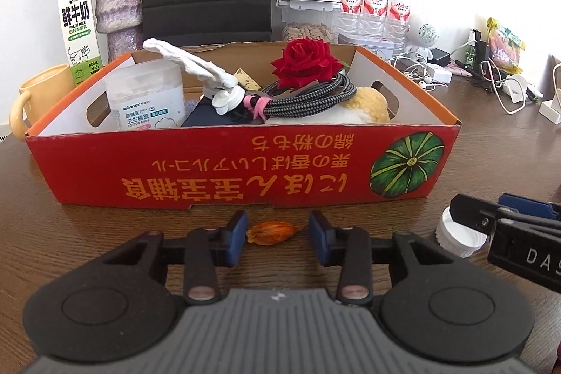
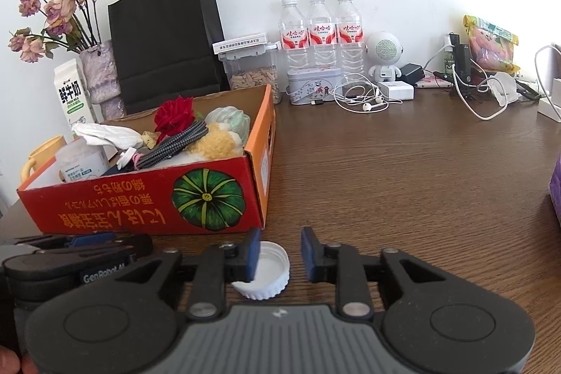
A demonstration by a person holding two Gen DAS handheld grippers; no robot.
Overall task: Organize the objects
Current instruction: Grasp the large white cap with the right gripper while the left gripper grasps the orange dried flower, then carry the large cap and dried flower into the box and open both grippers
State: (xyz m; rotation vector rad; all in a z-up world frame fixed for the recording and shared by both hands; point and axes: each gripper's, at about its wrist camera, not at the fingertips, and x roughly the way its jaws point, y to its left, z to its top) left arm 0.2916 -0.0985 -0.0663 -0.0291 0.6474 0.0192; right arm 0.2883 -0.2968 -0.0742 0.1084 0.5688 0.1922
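A small orange dried pod [image 1: 275,232] lies on the brown table just in front of the red cardboard box [image 1: 210,163]. My left gripper [image 1: 277,235] stands open around it, one blue pad on either side, with a thin gap on the right. A white bottle cap [image 2: 271,269] rests on the table between the jaws of my right gripper [image 2: 280,255]. That gripper is open: its left pad overlaps the cap's edge and its right pad stands clear. The box [image 2: 105,205] holds a red rose [image 1: 305,62], a braided cable [image 1: 308,100], a cotton bud jar [image 1: 147,97] and crumpled white tissue [image 1: 189,58].
Behind the box stand a milk carton [image 1: 77,23], a vase [image 1: 115,2], a yellow mug [image 1: 35,93] and a black paper bag [image 2: 164,37]. Water bottles [image 2: 319,30], a tin [image 2: 313,83], earphones [image 2: 368,100], chargers and cables line the back. Bare table [image 2: 420,181] lies right of the box.
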